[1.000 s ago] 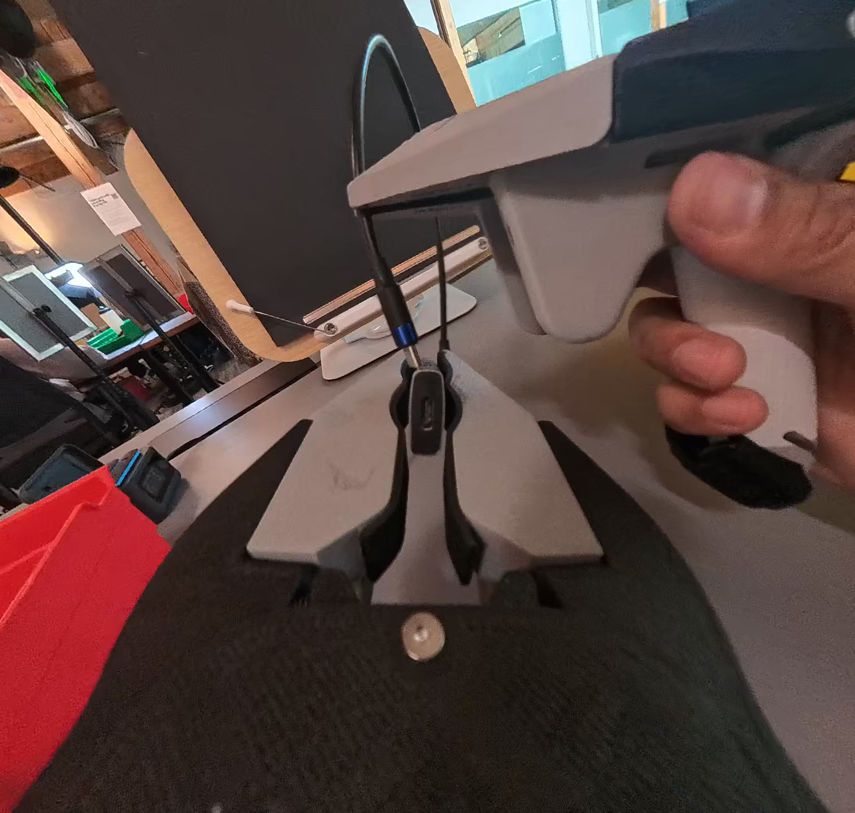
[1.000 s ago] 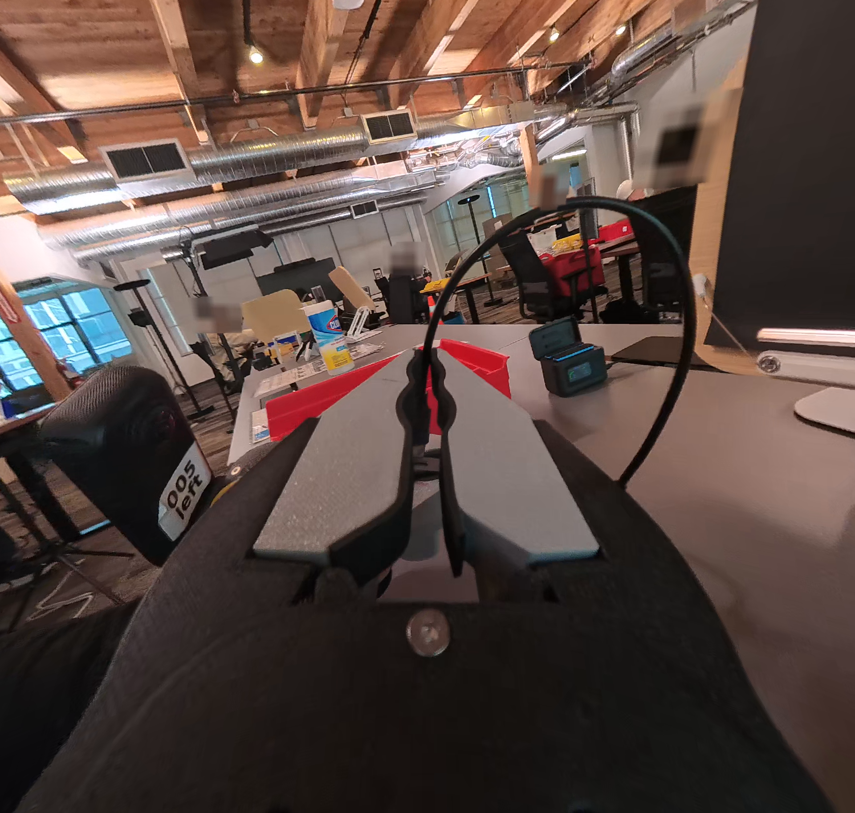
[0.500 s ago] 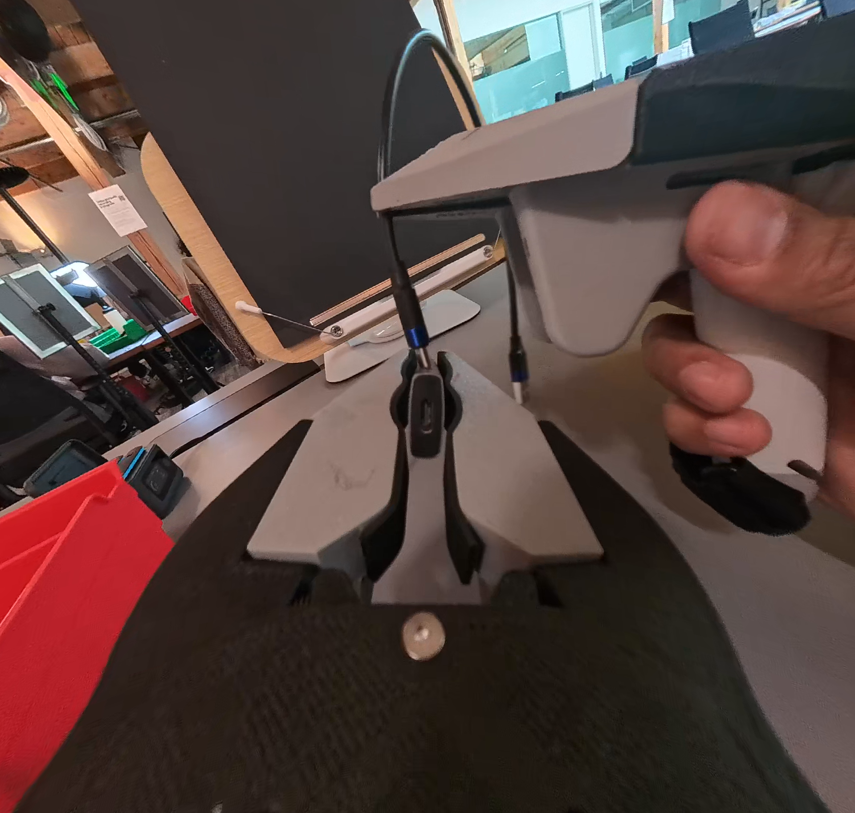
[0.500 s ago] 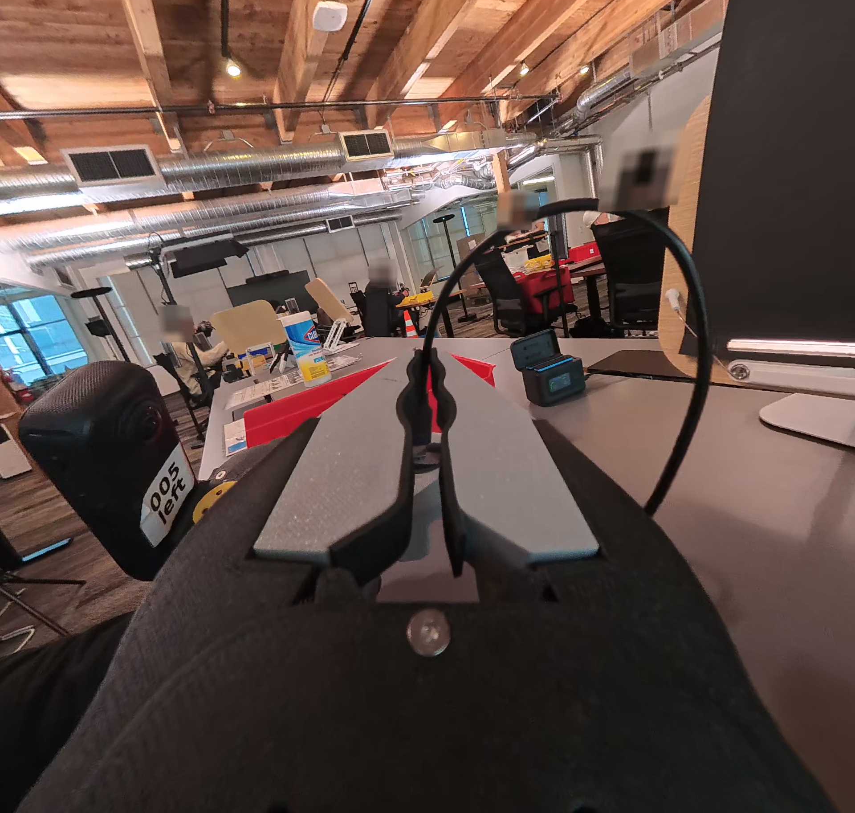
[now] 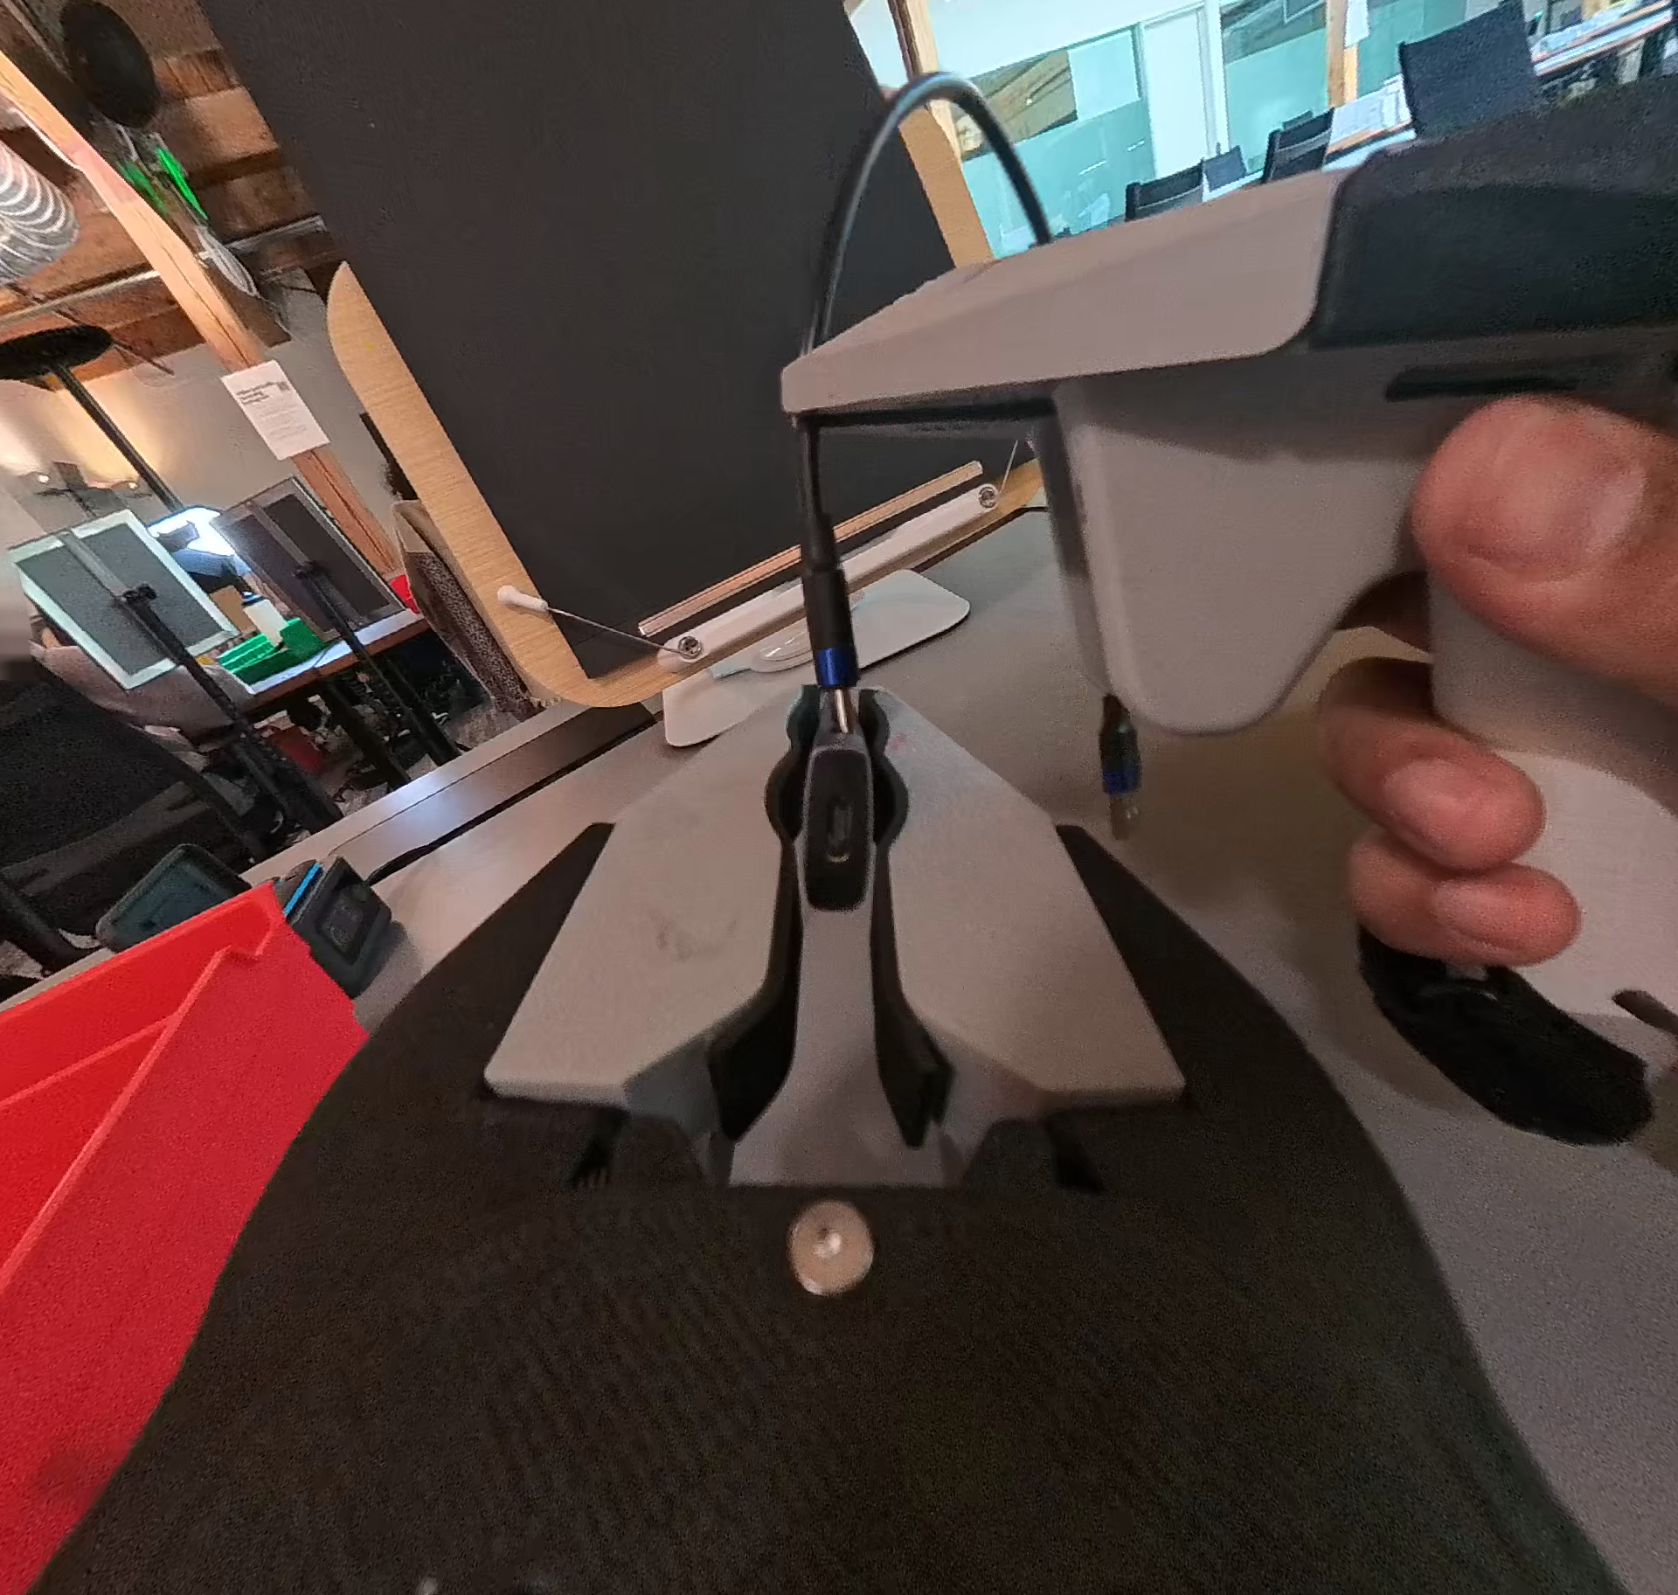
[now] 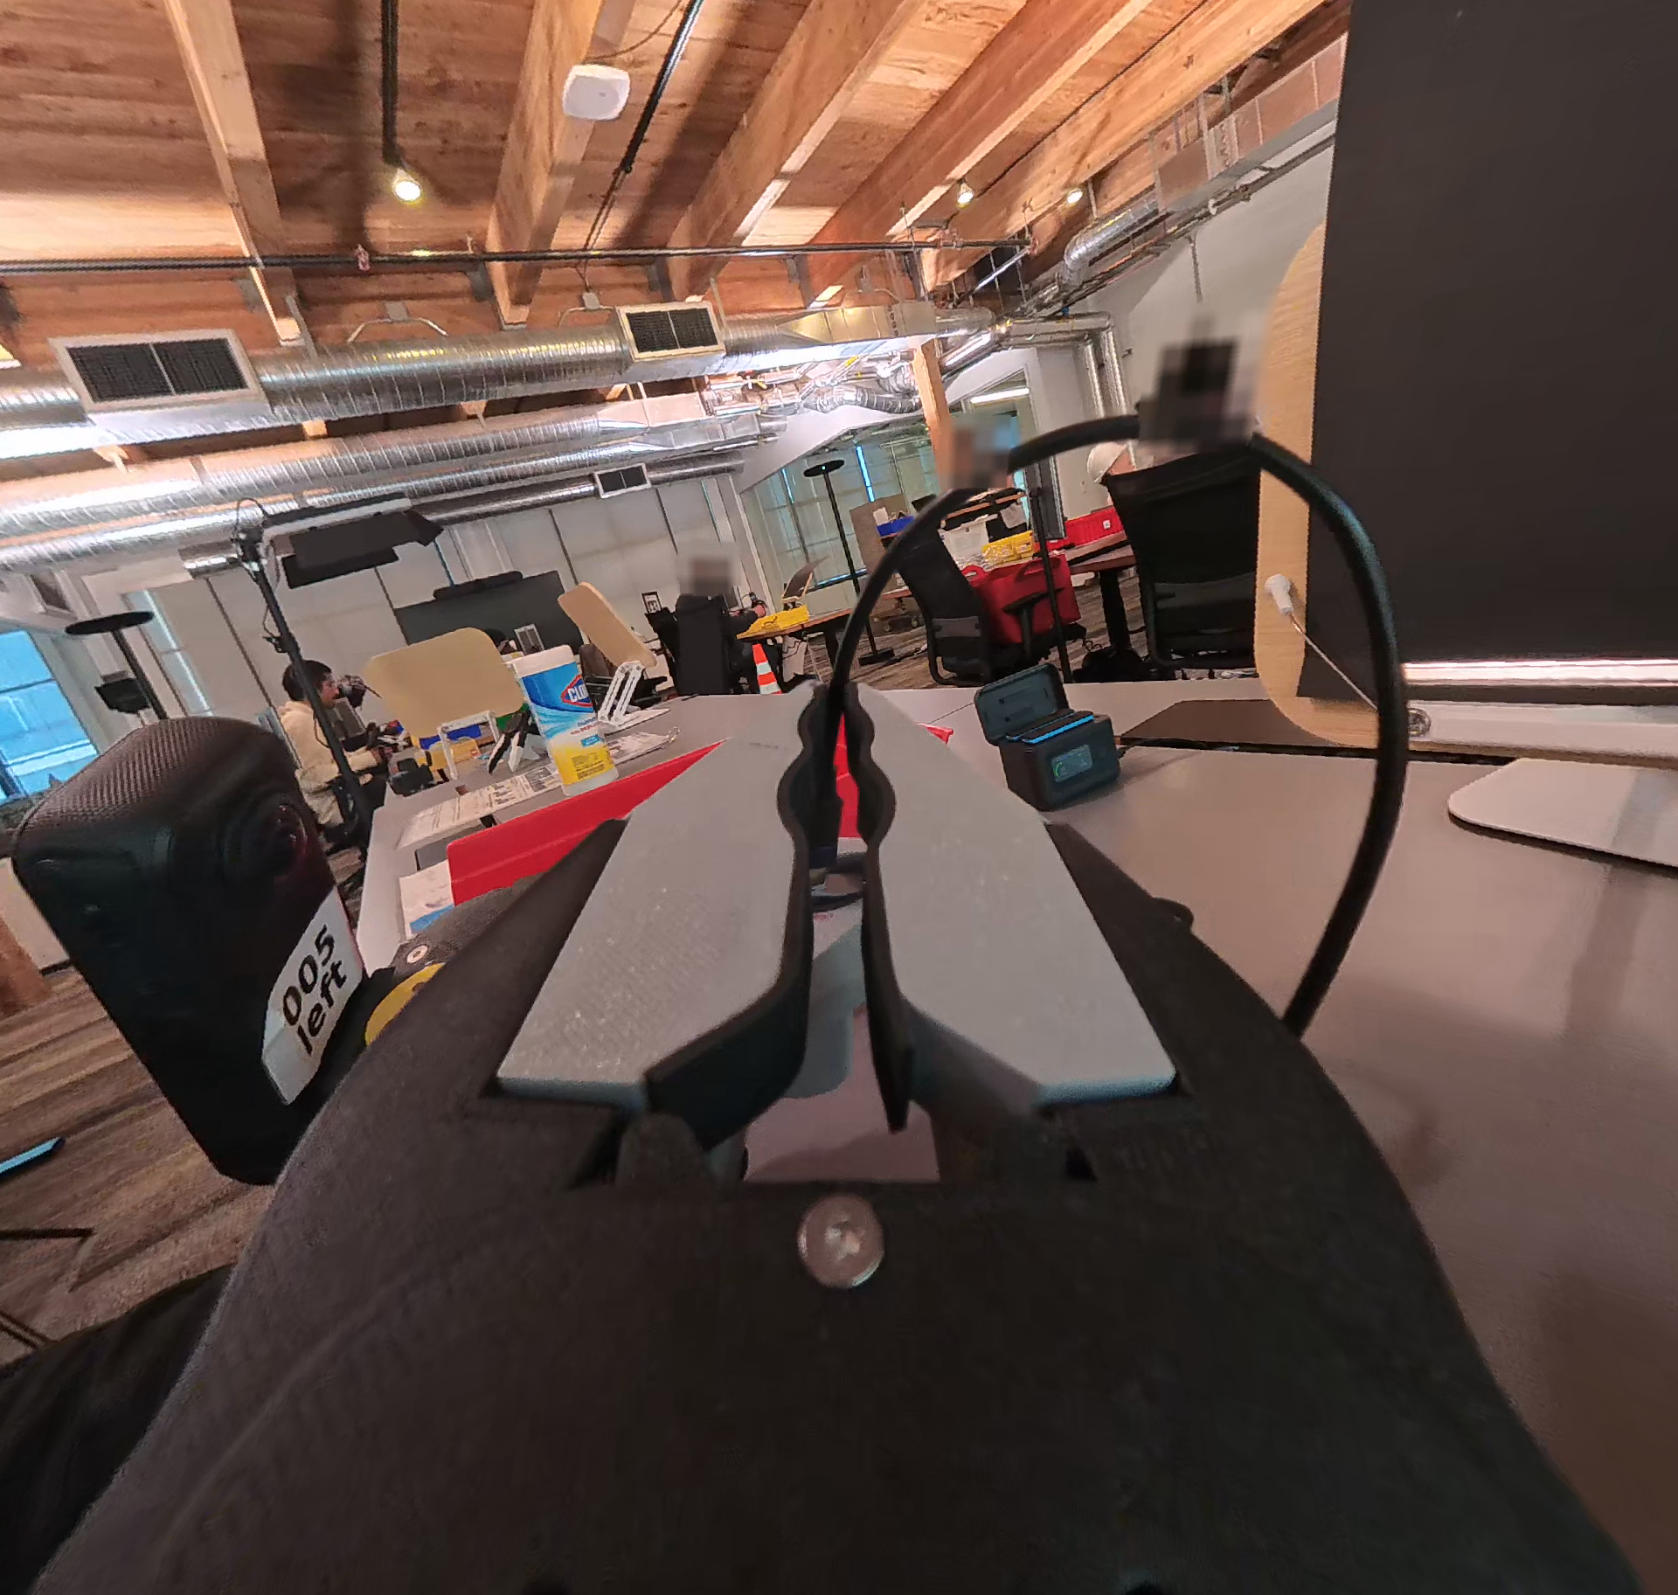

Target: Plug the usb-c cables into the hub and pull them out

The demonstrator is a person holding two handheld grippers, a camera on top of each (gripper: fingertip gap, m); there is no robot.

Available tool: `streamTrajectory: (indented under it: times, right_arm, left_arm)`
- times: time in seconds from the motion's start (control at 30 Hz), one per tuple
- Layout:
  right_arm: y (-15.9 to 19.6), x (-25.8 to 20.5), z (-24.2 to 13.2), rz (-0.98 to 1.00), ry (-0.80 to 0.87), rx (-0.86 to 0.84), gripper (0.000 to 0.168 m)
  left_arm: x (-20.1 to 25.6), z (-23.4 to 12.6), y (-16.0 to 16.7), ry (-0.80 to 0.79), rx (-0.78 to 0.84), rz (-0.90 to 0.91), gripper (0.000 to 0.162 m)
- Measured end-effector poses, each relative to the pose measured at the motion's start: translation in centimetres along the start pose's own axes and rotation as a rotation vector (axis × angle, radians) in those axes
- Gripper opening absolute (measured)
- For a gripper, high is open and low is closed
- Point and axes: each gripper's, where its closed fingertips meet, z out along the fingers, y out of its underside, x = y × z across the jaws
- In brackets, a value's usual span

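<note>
while my left gripper point(image 5: 840, 739) keeps its jaws closed on the hub point(image 5: 837, 825), i see the dark little block standing up between the tips, one port facing the camera. a cable point(image 5: 822, 498) with a blue-ringed plug point(image 5: 834, 666) sits at the hub's top end, the metal tip right at the socket; i cannot tell how deep it is seated. my right gripper point(image 6: 837, 721) has its jaws clamped on that cable just above the plug, and the cord loops up over it and down the far side point(image 6: 1380, 689). the free plug point(image 5: 1119, 775) hangs under the right gripper, above the grey surface point(image 5: 1498, 1279). a hand point(image 5: 1489, 734) holds the right handle. a red bin point(image 5: 136, 1143) lies at my left.
</note>
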Motion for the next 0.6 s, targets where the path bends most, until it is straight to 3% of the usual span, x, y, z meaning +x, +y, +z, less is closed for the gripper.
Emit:
streamTrajectory:
  times: [0.6]
  right_arm:
    - [1.5,-0.3,-1.7,0.074,0.000,-0.007,0.000]
  left_arm:
    - [-1.4,0.0,1.2,-0.070,-0.069,0.032,0.006]
